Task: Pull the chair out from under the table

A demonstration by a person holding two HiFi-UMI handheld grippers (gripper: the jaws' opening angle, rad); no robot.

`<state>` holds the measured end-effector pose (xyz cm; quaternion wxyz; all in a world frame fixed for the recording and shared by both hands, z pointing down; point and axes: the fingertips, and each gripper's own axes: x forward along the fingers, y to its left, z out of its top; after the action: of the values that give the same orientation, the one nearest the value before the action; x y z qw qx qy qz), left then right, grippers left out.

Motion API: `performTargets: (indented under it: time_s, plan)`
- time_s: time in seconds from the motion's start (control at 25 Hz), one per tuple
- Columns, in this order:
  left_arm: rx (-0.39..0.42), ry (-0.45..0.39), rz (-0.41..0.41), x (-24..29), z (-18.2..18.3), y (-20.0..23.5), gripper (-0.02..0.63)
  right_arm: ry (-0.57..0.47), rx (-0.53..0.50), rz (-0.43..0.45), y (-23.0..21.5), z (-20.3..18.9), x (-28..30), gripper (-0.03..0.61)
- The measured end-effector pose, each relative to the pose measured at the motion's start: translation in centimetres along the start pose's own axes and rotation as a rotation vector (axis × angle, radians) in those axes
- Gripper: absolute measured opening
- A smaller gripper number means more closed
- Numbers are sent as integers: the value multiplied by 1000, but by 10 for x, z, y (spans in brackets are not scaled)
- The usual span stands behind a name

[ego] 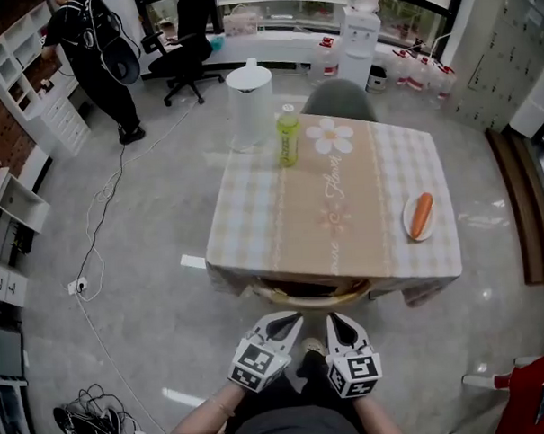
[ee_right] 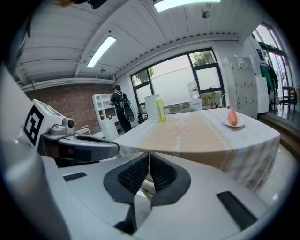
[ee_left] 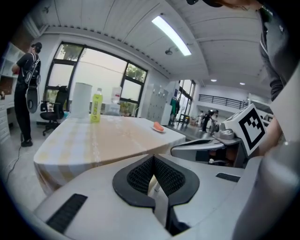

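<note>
Table (ego: pixel 255 230): hanging cloth hides most of chair (ego: pixel 313 299), only curved tan back rim shows at near edge. Rim just beyond both tong tips, contact unclear. Left gripper (ego: pixel 286 321), right gripper (ego: pixel 340 321): jaws fully closed, empty. Grey chair (ego: pixel 339 99) at far side makes two chairs. One jug (ego: pixel 250 105), one bottle (ego: pixel 288 135), one carrot (ego: pixel 420 215).

I see the chair (ego: pixel 313 298) tucked under the table (ego: pixel 245 223) at its 6 o'clock edge. Only a curved, pale wooden rim and a sliver of dark seat show below the cloth's hem. The square table stands level under a checked cloth. A beige centre band runs from 6 to 12 o'clock, with a white flower at its 12 o'clock end.
</note>
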<state>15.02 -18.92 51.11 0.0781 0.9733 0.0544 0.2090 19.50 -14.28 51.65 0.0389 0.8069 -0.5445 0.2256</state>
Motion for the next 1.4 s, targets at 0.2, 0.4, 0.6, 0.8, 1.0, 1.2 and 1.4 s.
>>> performTargets:
  time_s: [0.2,0.4,0.6,0.8,1.0,1.2,1.4]
  plan:
    - [166,48,-93,11,-2,-3,9,27,-143,18,-4,-3,-4,14]
    - [255,128,-197,23,-13,-1,9,62,-232,46,-14,-6,1,14]
    - [370,243,-263,36,-37,6,9,156,-358,122,-14,-23,15,14]
    - [443,336,-286,50,-62,18,9,236,-555,194,-10,-47,34,14]
    - [493,435,-314,61,-92,26,11,336,-766,249,-11,-81,56,14]
    - [550,534,-330,67,-118,29,143,433,-914,324,-13,-105,68,26]
    - [633,619,-348,69,-142,31,175,511,-969,419,-11,-122,78,173]
